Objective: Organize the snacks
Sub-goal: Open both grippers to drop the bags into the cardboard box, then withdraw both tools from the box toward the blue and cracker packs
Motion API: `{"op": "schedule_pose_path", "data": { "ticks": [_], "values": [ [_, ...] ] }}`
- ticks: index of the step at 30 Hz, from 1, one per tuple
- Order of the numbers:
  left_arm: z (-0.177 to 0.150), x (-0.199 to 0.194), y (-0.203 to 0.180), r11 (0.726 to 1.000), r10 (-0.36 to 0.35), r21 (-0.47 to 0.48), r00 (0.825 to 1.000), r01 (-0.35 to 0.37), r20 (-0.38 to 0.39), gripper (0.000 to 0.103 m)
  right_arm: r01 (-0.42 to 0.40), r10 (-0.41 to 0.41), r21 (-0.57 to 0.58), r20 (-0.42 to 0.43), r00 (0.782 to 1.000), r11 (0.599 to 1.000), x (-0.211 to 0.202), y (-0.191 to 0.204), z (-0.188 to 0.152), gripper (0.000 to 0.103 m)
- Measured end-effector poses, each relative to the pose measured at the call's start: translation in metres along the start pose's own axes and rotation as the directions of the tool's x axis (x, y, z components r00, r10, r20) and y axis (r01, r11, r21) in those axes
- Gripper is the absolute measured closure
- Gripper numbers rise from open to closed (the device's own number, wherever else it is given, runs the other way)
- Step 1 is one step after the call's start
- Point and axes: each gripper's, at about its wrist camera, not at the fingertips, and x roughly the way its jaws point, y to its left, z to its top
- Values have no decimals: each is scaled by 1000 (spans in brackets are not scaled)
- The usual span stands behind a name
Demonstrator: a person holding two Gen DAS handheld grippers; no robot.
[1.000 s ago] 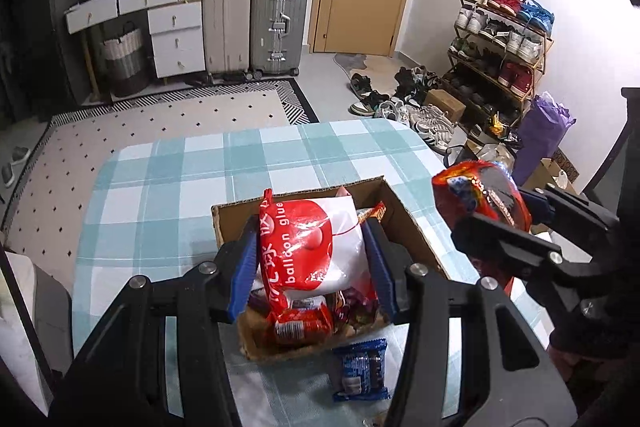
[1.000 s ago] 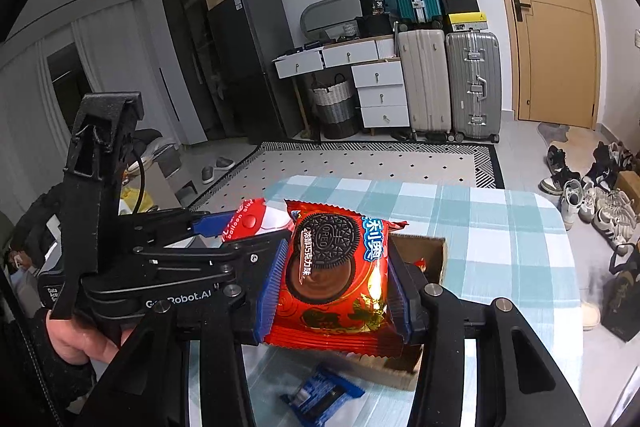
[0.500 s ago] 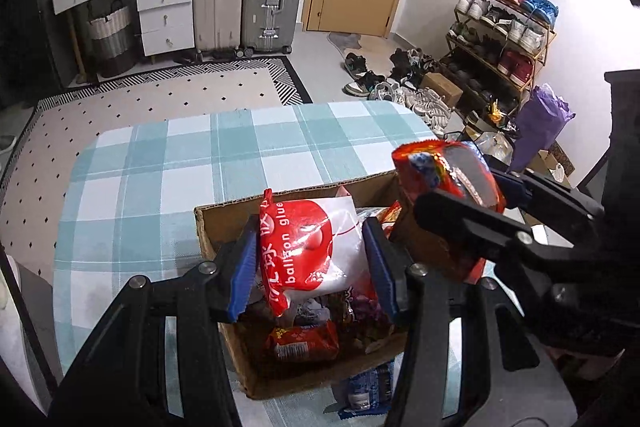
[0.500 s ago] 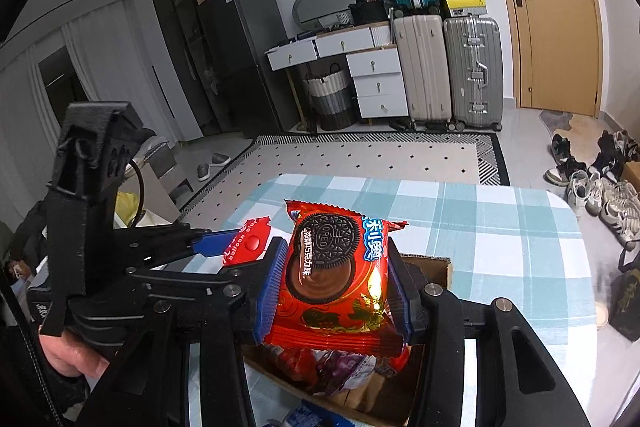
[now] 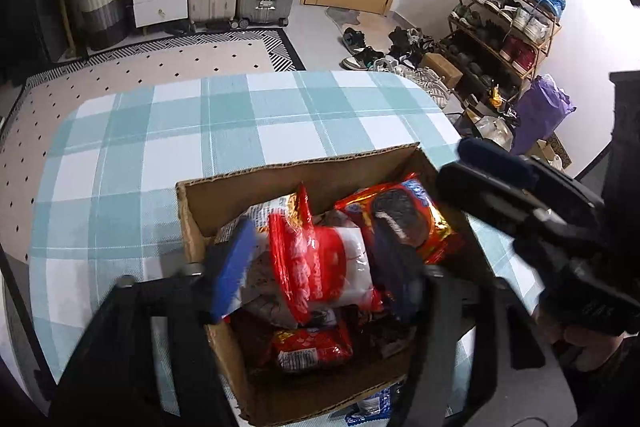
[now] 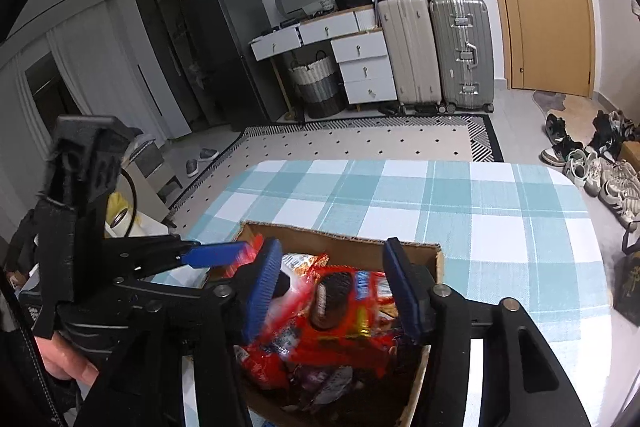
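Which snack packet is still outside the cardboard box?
The small blue packet, lying on the checked tablecloth against the cardboard box's near wall. The red packets all sit inside the box.

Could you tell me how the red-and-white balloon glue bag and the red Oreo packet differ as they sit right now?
The balloon glue bag is part red, part white, with no picture showing; the Oreo packet is red and gold with a big dark cookie printed on it. The bag sits between the left gripper, the packet between the right gripper. Both lie in the cardboard box, released as the jaws are opening.
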Motion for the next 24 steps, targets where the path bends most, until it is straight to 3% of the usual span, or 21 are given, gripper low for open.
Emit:
{"op": "schedule_pose_path", "data": {
  "ticks": [1,11,24],
  "values": [
    [0,0,1,1000,8,-2,1000,-8,0,20,5,-5,4,9,1000,1000,-3,-2,0,46],
    [-10,-29,1,999,19,-27,999,-18,46,20,14,-15,24,63,998,1000,-38,-6,-3,40],
    [-38,-84,-21,998,62,-12,994,-61,94,20,21,-21,-1,128,992,1000,-104,19,-18,36]
  ]
}}
